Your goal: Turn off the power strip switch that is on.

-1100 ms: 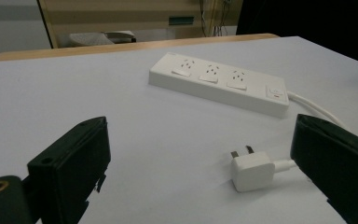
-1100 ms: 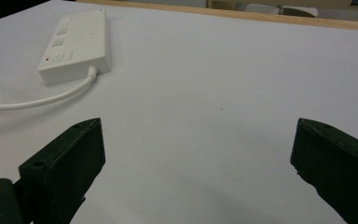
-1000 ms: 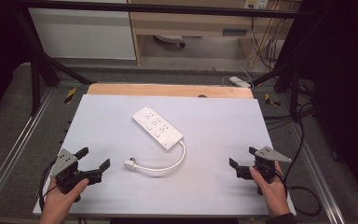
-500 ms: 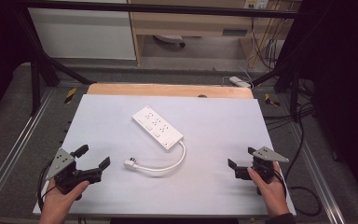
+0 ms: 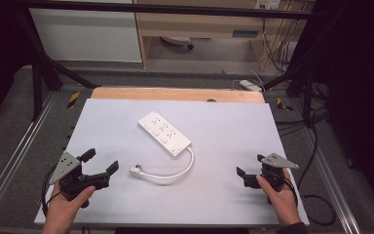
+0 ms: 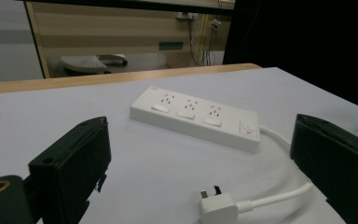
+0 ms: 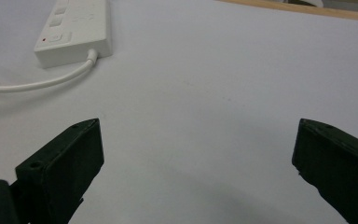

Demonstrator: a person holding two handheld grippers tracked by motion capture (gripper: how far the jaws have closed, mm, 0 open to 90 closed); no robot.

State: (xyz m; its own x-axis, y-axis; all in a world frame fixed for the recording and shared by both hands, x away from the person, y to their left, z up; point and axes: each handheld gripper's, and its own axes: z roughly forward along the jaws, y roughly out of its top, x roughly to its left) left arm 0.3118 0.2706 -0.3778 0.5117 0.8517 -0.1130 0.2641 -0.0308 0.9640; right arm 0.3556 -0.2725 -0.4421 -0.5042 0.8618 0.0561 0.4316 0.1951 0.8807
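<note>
Seen from the high view, a white power strip [image 5: 164, 133] lies diagonally near the middle of the pale table [image 5: 224, 122], its cord [image 5: 175, 173] curling from the near-right end back to a white plug [image 5: 136, 170] that rests on the table just left of and nearer than the strip. Left gripper [image 5: 100, 163] sits near-left of the power strip, held by the left hand [image 5: 68, 204], jaws spread wide and empty, pointing toward the plug, close to it but apart. Right gripper [image 5: 250, 165] sits well to the near-right of the strip, held by the right hand [image 5: 277, 195], jaws apart, nothing between them. Left gripper view: left gripper [image 6: 200, 158] jaws wide, power strip [image 6: 196, 119] straight ahead beyond them with three socket groups and a switch at its right end, plug [image 6: 218, 205] low between the jaws, not touching either, cord [image 6: 279, 196] running off right. Right gripper view: right gripper [image 7: 198, 154] jaws wide over bare table [image 7: 223, 84], strip end [image 7: 74, 32] with switch at upper left, well apart, cord [image 7: 42, 81] leaving left.
</note>
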